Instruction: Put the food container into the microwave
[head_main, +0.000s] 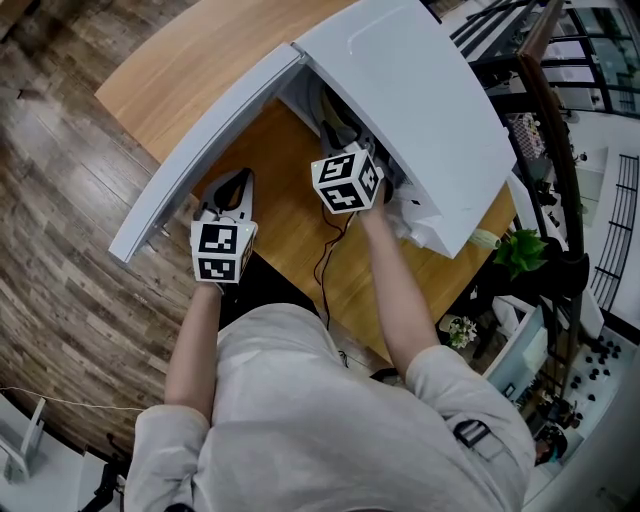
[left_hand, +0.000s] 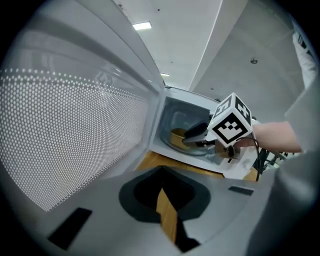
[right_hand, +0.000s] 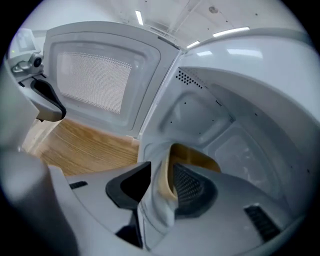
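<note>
Spreading under everything is the counter (head_main: 290, 235), a curved-edged slab of warm, straight-grained wood above a darker plank floor (head_main: 60, 200). On it stands the microwave (head_main: 400, 90), a smooth white box with rounded corners. Its door (head_main: 200, 170) is swung wide to the person's left, and the door's inner face carries a rounded-rectangle window of fine dotted mesh inside a glossy white frame. The cavity walls are plain, pale and slightly shiny, with a small cluster of punched vent holes high on the left wall.

The container (right_hand: 192, 157) is inside the cavity, low and toward the front. It has a thin, whitish, translucent wall with a curved rim and a tan interior.

The right hand-held gripper (right_hand: 160, 185) reaches into the cavity with its jaws spread wide. The container's near wall stands between them: the left jaw is outside it, and the right jaw, with a ribbed black pad, is inside. Neither pad appears to press on the wall.

The left hand-held gripper (left_hand: 160, 180) hovers over the counter beside the open door, its grey jaws drawn together to a thin slit that shows only wood. It holds nothing.
</note>
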